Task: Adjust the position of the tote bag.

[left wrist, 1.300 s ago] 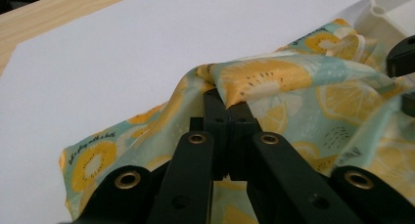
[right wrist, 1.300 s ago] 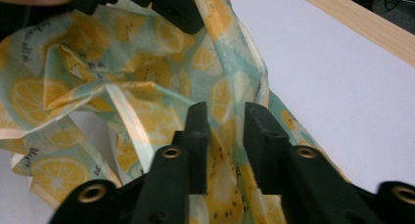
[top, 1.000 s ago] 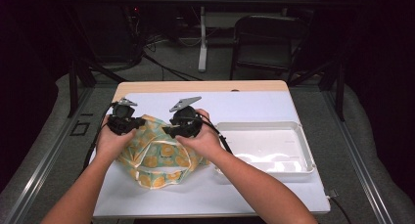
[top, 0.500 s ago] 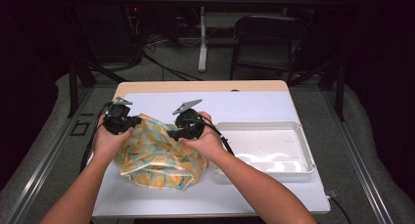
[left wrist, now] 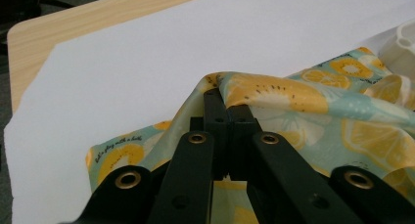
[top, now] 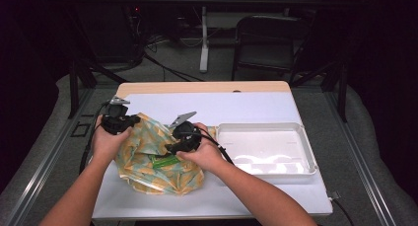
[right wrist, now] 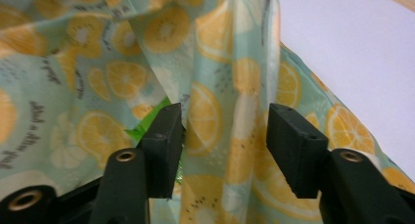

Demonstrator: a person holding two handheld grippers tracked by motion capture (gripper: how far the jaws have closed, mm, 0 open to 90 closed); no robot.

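White tray [top: 305, 149]: lower right of centre in the high view, standing apart on a white sheet [top: 236, 107]. The sheet covers most of the wooden table [top: 207, 86], leaving a bare strip along the far edge. Dark chair [top: 266, 43]: upper centre right, behind the table. White post [top: 203, 38]: upper centre, with cables [top: 157, 63] on grey floor beside it.

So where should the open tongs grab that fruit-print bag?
Probably the raised fold of the bag standing between the right tongs, coming straight in from its near side. It stands up like a ridge, thin enough to pinch; the left tongs already clamp an edge.
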